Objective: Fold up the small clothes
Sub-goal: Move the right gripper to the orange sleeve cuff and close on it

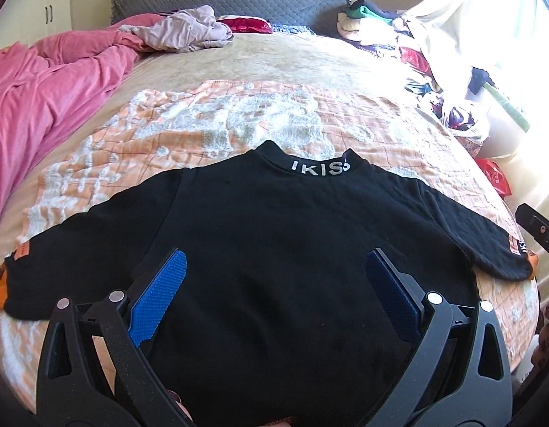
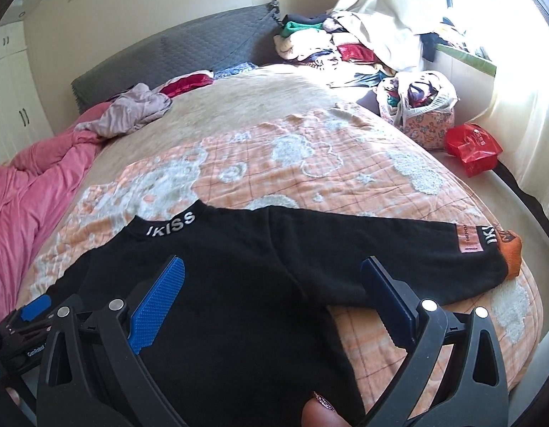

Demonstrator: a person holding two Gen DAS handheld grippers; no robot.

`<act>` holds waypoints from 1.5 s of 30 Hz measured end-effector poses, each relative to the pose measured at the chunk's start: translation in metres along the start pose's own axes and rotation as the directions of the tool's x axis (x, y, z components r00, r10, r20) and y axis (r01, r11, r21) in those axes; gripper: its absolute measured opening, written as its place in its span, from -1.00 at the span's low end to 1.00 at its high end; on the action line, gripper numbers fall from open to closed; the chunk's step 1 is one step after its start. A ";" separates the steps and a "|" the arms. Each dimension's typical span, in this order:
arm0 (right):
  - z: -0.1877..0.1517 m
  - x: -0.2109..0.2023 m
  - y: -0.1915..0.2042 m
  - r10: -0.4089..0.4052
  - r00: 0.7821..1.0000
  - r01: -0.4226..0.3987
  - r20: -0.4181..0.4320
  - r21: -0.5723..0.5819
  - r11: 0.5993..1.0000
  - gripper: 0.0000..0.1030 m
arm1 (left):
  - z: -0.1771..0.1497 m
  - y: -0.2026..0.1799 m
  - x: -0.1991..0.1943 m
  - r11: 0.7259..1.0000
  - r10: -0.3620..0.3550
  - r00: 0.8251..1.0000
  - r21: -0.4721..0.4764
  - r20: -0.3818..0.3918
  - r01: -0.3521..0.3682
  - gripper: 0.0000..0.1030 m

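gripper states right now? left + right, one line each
Left gripper: open, over the black sweater body, holding nothing.
Right gripper: open, above the sweater near its right sleeve, holding nothing.

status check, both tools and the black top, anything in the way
Left tool open, over the shirt body. Right tool open, near the right sleeve. Black top flat on the orange blanket, sleeves spread, unfolded. Nothing on the shirt.
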State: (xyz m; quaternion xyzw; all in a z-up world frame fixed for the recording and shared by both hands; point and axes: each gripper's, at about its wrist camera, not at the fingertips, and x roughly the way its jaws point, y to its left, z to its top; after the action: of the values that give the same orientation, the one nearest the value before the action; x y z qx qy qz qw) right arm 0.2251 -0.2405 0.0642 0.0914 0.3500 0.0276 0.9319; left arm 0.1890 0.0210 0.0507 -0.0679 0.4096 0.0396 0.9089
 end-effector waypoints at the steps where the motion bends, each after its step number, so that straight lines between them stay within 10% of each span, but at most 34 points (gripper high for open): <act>1: 0.002 0.002 -0.005 -0.005 1.000 0.005 0.000 0.013 1.000 0.92 | 0.003 -0.002 0.004 1.000 -0.004 1.000 -0.001 -0.004 0.004 0.84; 23: 0.002 0.034 -0.126 -0.214 0.976 0.212 -0.024 0.297 0.931 0.92 | 0.008 -0.030 0.055 0.999 -0.045 0.997 0.013 -0.065 0.046 0.84; 45: -0.038 0.050 -0.214 -0.340 0.927 0.368 -0.159 0.561 0.741 0.92 | -0.007 -0.060 0.084 0.989 -0.106 0.988 0.090 -0.117 0.117 0.84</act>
State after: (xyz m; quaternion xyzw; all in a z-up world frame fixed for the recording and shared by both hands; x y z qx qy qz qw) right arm 0.2355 -0.4395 -0.0367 0.3032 0.3739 -0.2558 0.8383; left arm 0.2468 -0.0382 -0.0113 -0.0490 0.4567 -0.0349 0.8876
